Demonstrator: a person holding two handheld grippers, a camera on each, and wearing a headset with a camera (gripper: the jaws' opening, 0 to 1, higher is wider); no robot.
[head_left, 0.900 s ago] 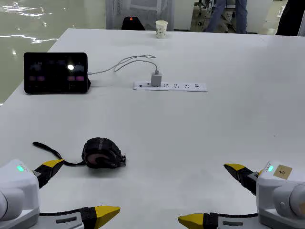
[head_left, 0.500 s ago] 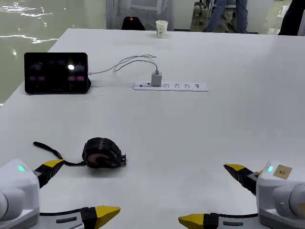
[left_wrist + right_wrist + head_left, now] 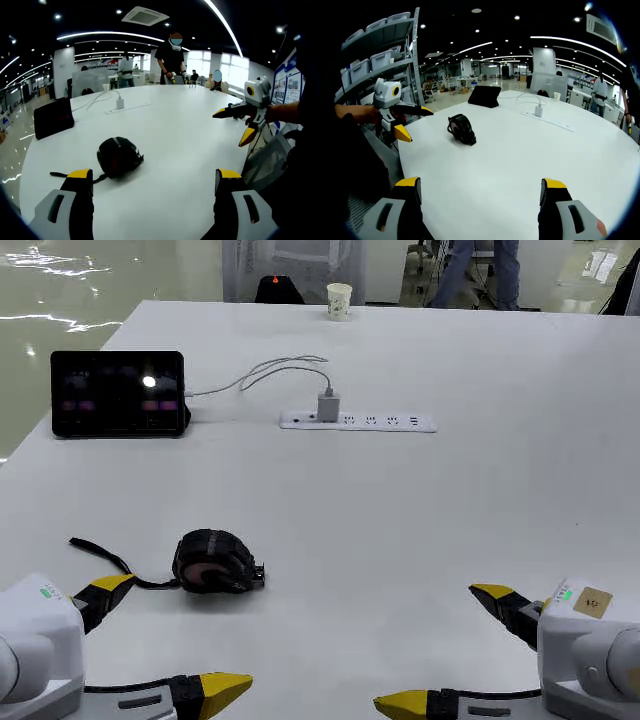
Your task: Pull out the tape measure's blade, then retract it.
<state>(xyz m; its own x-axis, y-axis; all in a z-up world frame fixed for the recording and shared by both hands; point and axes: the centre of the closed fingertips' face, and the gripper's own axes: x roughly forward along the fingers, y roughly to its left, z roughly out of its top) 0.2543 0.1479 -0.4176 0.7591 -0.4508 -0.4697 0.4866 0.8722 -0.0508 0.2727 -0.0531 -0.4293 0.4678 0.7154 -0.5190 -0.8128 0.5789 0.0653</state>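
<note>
Head view: tape measure [image 3: 215, 561] mouth right, strap [image 3: 98, 550] left.

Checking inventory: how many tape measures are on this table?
1. The tape measure lies on the white table, front left, just ahead of the left tongs. Nothing nearby could hide another.

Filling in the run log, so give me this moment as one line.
phase: pre-grasp | tape measure: lying on table, blade in, untouched | left gripper: open, nearer it | right gripper: open, further off
</note>
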